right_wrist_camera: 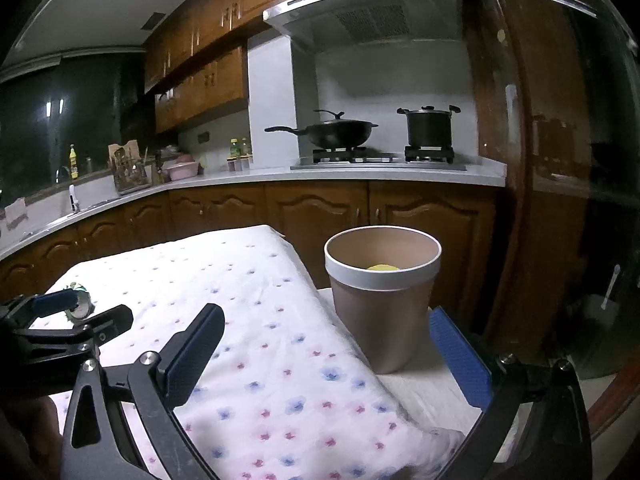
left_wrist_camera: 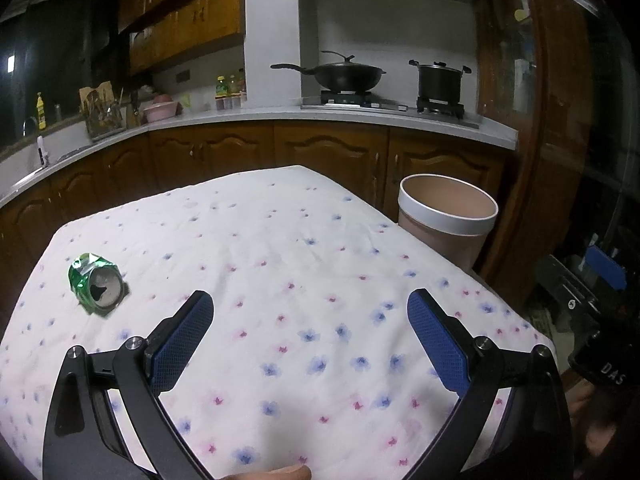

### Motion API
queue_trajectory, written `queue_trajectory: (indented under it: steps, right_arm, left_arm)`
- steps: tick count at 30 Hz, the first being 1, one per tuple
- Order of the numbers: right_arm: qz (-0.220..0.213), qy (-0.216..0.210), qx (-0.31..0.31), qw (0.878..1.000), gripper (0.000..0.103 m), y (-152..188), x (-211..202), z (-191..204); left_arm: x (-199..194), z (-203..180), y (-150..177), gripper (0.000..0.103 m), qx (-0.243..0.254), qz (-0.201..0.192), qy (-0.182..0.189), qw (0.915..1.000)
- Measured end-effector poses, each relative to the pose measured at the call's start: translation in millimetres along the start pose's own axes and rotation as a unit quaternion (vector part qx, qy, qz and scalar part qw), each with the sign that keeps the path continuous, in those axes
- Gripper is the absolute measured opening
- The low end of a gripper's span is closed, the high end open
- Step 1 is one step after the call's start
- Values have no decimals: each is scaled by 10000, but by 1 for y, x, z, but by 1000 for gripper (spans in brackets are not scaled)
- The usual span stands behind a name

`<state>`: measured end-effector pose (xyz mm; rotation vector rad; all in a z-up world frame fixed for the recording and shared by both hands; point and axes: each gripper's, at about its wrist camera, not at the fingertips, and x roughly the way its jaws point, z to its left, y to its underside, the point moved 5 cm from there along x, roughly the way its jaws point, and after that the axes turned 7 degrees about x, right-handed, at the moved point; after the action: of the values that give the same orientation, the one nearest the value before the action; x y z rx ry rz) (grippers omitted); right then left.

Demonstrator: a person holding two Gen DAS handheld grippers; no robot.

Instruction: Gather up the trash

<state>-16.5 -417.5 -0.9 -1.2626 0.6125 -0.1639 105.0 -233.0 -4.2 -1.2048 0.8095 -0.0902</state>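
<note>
Kitchen cabinets and a stove counter ring a table under a flowered cloth [left_wrist_camera: 280, 264], on which one piece of trash shows: a crushed green can [left_wrist_camera: 95, 283]. It lies on its side near the table's left edge, its opened top end turned toward the left wrist camera and a little to the right, so its long axis runs roughly away from that gripper, angled back to the left.

From the left gripper [left_wrist_camera: 310, 318] the can lies forward and well off to the left, outside the left finger, not between the pads. That gripper hangs above the cloth with its jaws spread wide and nothing in them. It is plainly the nearer one, and I judge that a swing to the left is needed to straddle the can across its crushed sides.

Farther off, the right gripper [right_wrist_camera: 328, 338] is likewise spread wide and empty, facing the trash bin [right_wrist_camera: 382, 300], a tan tub with a white rim. It stands just beside the table's far right corner. Something yellow [right_wrist_camera: 382, 267] lies inside it. In the right wrist view the can is mostly hidden behind the left gripper.
</note>
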Motion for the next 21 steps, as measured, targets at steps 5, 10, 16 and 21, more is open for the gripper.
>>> queue_trajectory:
  steps: [5, 10, 16, 21]
  right_arm:
    - [22, -23, -8, 10000, 103, 3, -2, 5]
    - [2, -47, -21, 10000, 103, 3, -3, 9]
    - [-3, -54, -41, 10000, 103, 4, -3, 10]
    - [0, -46, -51, 10000, 103, 4, -2, 11]
  left_arm:
    - [-2, 2, 2, 100, -3, 0, -22, 10000]
    - [-5, 5, 4, 100, -35, -44, -73, 10000]
    - [-8, 8, 3, 100, -22, -102, -134, 9999]
    - [-8, 8, 2, 100, -2, -109, -102, 9999]
